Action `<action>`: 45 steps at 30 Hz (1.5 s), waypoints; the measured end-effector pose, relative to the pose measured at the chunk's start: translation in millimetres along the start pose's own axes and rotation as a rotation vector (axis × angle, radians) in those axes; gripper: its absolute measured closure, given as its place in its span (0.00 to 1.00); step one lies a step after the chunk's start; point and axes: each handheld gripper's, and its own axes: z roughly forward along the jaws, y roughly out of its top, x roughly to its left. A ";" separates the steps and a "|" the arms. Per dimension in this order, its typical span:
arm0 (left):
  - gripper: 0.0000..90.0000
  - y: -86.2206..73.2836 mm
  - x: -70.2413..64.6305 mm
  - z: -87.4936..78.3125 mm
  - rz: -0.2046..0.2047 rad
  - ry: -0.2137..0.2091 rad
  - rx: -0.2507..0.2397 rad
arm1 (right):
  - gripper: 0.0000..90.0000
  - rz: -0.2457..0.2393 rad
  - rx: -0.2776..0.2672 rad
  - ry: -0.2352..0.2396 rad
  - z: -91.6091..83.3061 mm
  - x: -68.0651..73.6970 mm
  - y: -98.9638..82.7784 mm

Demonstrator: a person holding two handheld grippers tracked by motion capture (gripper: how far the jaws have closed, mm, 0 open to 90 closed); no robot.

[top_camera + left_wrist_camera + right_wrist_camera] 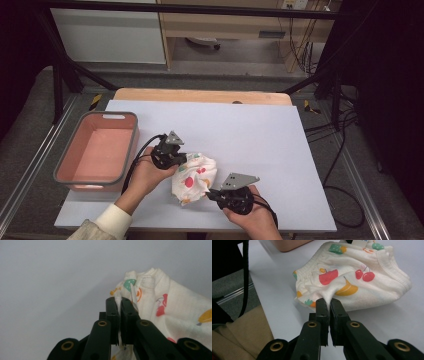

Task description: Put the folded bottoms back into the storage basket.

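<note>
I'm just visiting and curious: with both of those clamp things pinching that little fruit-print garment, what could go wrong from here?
1. Each gripper, left and right, pinches only a thin fold of the garment, so the cloth could slip free.
2. Pulling the two apart might stretch or strain the fabric.
3. The pink bin sits close beside the left hand; a sideways swing could knock it.

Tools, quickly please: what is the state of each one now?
Left tool: closed, holding the fruit-print cloth.
Right tool: closed, holding the same cloth.
</note>
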 end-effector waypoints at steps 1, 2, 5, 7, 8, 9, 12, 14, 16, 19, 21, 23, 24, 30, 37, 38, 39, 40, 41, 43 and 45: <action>0.97 3.9 -0.2 -1.9 0.005 0.001 0.001 | 0.96 -0.007 0.003 -0.001 -1.7 -1.7 3.7; 0.97 7.7 -0.7 -4.1 0.014 0.004 -0.001 | 0.96 -0.017 0.008 -0.005 -4.4 -4.2 10.9; 0.97 18.5 -0.8 -11.4 0.027 0.012 -0.011 | 0.96 -0.034 0.019 -0.007 -6.8 -5.8 18.0; 0.97 24.6 -0.5 -16.3 0.036 0.017 -0.016 | 0.96 -0.046 0.025 -0.007 -8.0 -6.3 24.8; 0.97 27.0 -0.6 -18.6 0.040 0.021 -0.016 | 0.96 -0.054 0.030 -0.005 -8.1 -6.4 28.0; 0.97 29.1 -0.3 -20.8 0.044 0.024 -0.017 | 0.96 -0.060 0.032 -0.004 -7.9 -6.3 31.0; 0.97 32.7 1.0 -27.3 0.050 0.030 -0.020 | 0.96 -0.073 0.038 -0.001 -7.1 -6.2 38.7; 0.97 34.1 1.5 -31.7 0.054 0.032 -0.024 | 0.96 -0.078 0.041 0.003 -5.6 -6.0 42.3; 0.97 35.1 2.3 -35.3 0.052 0.033 -0.029 | 0.96 -0.076 0.044 0.009 -3.7 -6.1 44.8; 0.97 36.3 3.5 -39.9 0.053 0.038 -0.031 | 0.96 -0.070 0.046 0.018 -0.4 -7.2 47.3; 0.97 37.0 4.0 -42.5 0.055 0.039 -0.036 | 0.96 -0.066 0.047 0.022 1.9 -8.3 49.1; 0.97 37.8 4.5 -45.3 0.055 0.042 -0.037 | 0.96 -0.059 0.045 0.028 4.2 -9.1 51.7; 0.97 38.3 4.7 -46.5 0.055 0.043 -0.037 | 0.96 -0.059 0.045 0.032 5.4 -9.4 53.3; 0.97 40.8 8.2 -53.7 0.057 0.052 -0.043 | 0.96 -0.078 0.055 0.043 12.7 -8.4 68.7; 0.97 41.6 14.8 -62.6 0.048 0.065 -0.052 | 0.96 -0.071 0.045 0.075 17.1 -8.9 79.9; 0.97 41.8 15.9 -63.9 0.048 0.066 -0.051 | 0.96 -0.075 0.049 0.074 18.4 -9.2 83.2; 0.97 42.1 16.8 -65.2 0.045 0.066 -0.052 | 0.96 -0.075 0.049 0.074 18.4 -9.2 83.2; 0.97 42.6 17.5 -66.6 0.044 0.069 -0.054 | 0.96 -0.076 0.049 0.076 19.8 -10.6 86.1; 0.97 43.2 18.4 -68.1 0.045 0.071 -0.056 | 0.96 -0.076 0.049 0.076 19.8 -10.6 86.1; 0.97 44.3 19.9 -71.1 0.042 0.075 -0.062 | 0.96 -0.079 0.053 0.073 21.0 -12.1 88.8; 0.97 44.6 22.3 -72.9 0.040 0.079 -0.067 | 0.96 -0.076 0.051 0.073 22.2 -13.1 91.6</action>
